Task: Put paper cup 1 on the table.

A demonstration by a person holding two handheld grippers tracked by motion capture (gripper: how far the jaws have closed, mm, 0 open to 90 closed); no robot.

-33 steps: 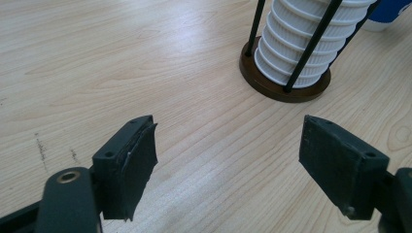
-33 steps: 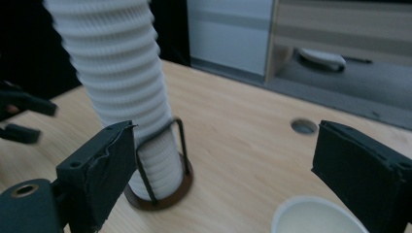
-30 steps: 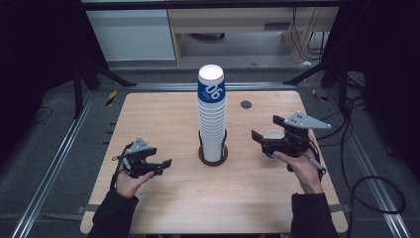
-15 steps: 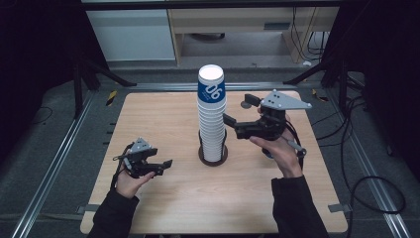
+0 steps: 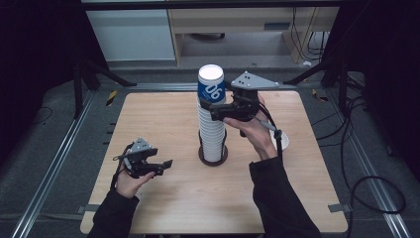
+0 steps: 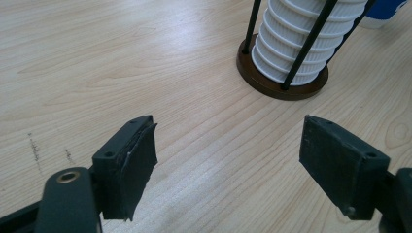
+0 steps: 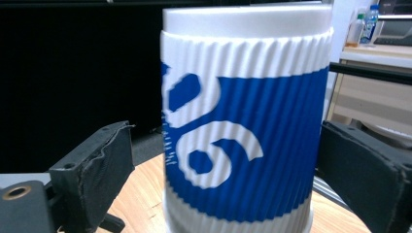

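Note:
A tall stack of ribbed white paper cups stands upside down in a holder with a brown round base and thin black rods, at the table's middle. The top cup bears a blue band with white digits. My right gripper is raised to that top cup, one jaw on each side of it, open, with a gap showing at the left pad. My left gripper lies low over the wood at the front left, open and with nothing between its pads.
The wooden table has bare board around the holder. A small white round object lies right of the right forearm. Metal rails run along both sides of the table; cables lie on the dark floor at the right.
My right gripper has risen and moved left, from beside the stack's lower part to the top cup, which now stands between its jaws. The left gripper has stayed put.

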